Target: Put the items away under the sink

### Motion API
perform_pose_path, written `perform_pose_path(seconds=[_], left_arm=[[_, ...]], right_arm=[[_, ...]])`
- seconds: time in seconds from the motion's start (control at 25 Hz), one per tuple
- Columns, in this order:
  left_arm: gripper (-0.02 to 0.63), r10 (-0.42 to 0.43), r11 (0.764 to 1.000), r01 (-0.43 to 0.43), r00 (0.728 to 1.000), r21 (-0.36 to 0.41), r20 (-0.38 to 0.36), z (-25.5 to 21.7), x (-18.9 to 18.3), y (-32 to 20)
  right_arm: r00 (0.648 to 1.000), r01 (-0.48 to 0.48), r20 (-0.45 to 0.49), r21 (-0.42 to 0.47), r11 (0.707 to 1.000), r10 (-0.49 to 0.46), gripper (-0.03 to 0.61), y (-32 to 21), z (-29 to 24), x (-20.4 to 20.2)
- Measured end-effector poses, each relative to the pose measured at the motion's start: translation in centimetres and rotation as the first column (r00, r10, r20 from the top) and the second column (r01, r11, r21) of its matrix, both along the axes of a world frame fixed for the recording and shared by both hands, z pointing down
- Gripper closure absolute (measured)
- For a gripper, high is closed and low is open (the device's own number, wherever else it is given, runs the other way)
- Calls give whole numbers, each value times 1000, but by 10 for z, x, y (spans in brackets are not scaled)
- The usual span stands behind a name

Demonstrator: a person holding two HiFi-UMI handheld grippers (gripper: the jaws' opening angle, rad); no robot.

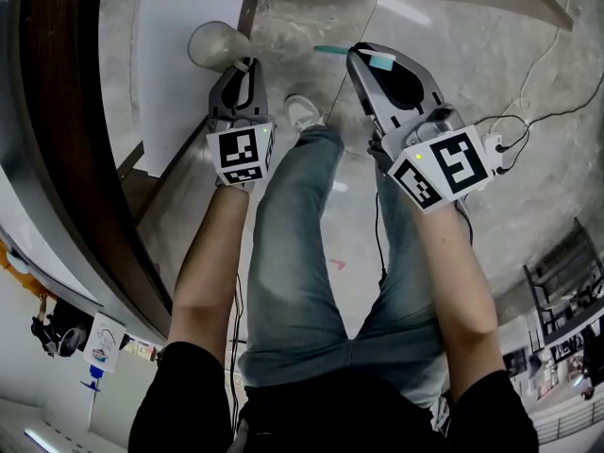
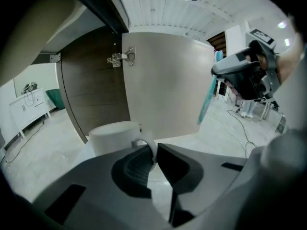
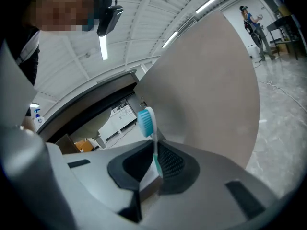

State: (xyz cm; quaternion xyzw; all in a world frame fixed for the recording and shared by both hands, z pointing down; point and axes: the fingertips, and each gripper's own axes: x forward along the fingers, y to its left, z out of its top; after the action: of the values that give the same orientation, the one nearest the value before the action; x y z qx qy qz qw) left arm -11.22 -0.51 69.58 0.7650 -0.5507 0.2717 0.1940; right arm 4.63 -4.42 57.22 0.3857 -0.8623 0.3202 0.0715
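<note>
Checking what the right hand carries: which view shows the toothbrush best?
The right gripper view: the toothbrush stands upright, bristles clear, clamped in the right claw. The head view shows it small; the left gripper view catches only its teal handle.

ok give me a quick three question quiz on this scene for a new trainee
1. True or false: the left claw is shut on the handle of the white mug.
2. What does the right claw hold? A) a sponge B) a toothbrush C) a spoon
3. Fill in the blank: the cabinet door, with its hinge showing, stands ____.

Key: 1 true; 2 B; 3 open
</note>
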Motion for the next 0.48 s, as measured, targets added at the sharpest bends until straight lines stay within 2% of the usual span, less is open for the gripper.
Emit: perform_pose_path(seconds=[0.12,0.48], left_arm=[[569,-50,999,50,999,2,14,24,-17,-9],[569,-132,991,134,990,-27,58,82,-47,-19]], right_arm=[[998,64,-8,10,998,-64,529,4,13,-10],[994,110,-4,6,994,-110,529,0,36,-17]])
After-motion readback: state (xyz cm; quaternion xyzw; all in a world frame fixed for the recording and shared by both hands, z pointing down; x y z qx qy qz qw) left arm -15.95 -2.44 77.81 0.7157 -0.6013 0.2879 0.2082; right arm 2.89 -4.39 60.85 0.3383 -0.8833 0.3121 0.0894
